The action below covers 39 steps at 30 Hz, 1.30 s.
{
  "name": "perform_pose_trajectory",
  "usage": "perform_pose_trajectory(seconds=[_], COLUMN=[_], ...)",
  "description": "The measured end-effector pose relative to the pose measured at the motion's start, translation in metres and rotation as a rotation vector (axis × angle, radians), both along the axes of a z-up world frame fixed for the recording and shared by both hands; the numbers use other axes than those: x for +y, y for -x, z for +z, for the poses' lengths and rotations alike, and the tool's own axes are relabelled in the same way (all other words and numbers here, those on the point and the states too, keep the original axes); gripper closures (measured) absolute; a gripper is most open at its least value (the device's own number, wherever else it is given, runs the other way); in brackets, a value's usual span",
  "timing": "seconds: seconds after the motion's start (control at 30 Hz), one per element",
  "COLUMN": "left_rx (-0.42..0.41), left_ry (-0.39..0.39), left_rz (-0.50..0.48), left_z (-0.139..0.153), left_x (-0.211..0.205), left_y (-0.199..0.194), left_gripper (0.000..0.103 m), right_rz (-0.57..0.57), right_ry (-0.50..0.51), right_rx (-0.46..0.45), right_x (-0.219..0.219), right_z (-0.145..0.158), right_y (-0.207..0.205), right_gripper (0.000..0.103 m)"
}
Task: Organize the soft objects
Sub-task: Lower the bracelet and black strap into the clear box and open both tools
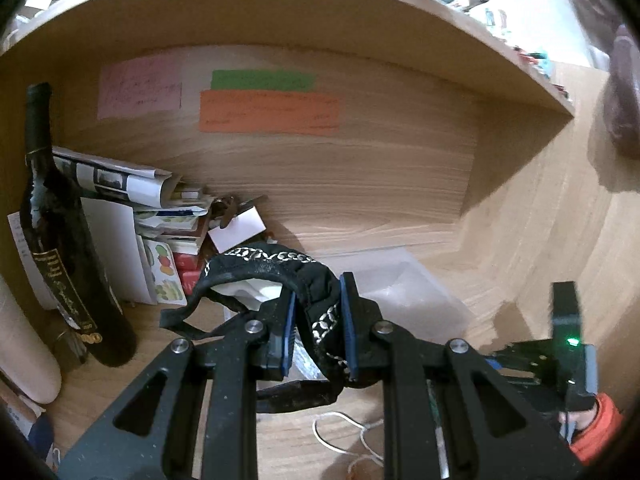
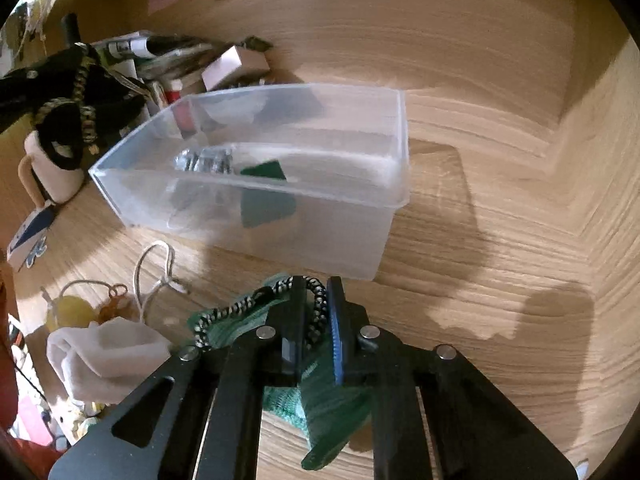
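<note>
My left gripper (image 1: 318, 320) is shut on a black garment with a white patterned band (image 1: 264, 266), held above the desk; it also shows at the upper left of the right wrist view (image 2: 80, 108). My right gripper (image 2: 314, 316) is shut on a green knitted piece with a black-and-white cord (image 2: 320, 404), just in front of a clear plastic box (image 2: 384, 192). The box holds a green item (image 2: 264, 196) and a shiny wrapped item (image 2: 204, 160). A white cloth (image 2: 104, 356) lies on the desk at the lower left.
A dark wine bottle (image 1: 60, 240) stands at the left beside stacked papers and booklets (image 1: 160, 216). A white mug (image 2: 52, 172) stands left of the box. White string (image 2: 156, 272) lies on the wooden desk (image 2: 500, 280). A shelf (image 1: 360, 20) overhangs.
</note>
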<state>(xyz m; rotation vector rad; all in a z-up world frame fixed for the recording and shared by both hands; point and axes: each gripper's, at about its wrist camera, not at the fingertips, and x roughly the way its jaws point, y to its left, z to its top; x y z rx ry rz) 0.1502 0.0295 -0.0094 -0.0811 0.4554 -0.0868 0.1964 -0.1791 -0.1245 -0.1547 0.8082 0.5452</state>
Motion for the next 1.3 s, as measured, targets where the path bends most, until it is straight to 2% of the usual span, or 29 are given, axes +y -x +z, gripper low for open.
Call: perform_pose_trajectory(seconds=[0.17, 0.33, 0.47, 0.57, 0.83, 1.0, 1.17, 1.3], left_rx=[0.038, 0.107, 0.151, 0.16, 0.215, 0.27, 0.286, 0.29], left_ry=[0.017, 0.047, 0.035, 0.028, -0.011, -0.018, -0.017, -0.001], left_rz=[0.012, -0.002, -0.013, -0.023, -0.037, -0.048, -0.055, -0.068], left_z=[-0.006, -0.023, -0.038, -0.043, -0.06, -0.072, -0.071, -0.068], left_x=[0.008, 0.011, 0.006, 0.003, -0.003, -0.004, -0.003, 0.0], left_y=[-0.022, -0.046, -0.06, -0.062, -0.074, -0.081, -0.078, -0.071], left_gripper=[0.083, 0.083, 0.083, 0.083, 0.083, 0.083, 0.082, 0.069], right_rz=[-0.024, -0.004, -0.015, -0.029, -0.042, -0.008, -0.002, -0.002], right_ry=[-0.043, -0.093, -0.11, -0.101, -0.026, 0.043, 0.09, 0.11], right_rx=[-0.065, -0.156, -0.22, -0.245, -0.204, -0.176, -0.139, -0.123], right_x=[-0.006, -0.009, -0.007, 0.0, 0.031, 0.05, 0.061, 0.062], right_z=[0.02, 0.054, 0.079, 0.086, 0.07, 0.054, 0.038, 0.031], right_y=[0.012, 0.027, 0.019, 0.006, -0.039, -0.051, -0.061, -0.062], right_gripper=[0.095, 0.095, 0.095, 0.095, 0.095, 0.095, 0.095, 0.095])
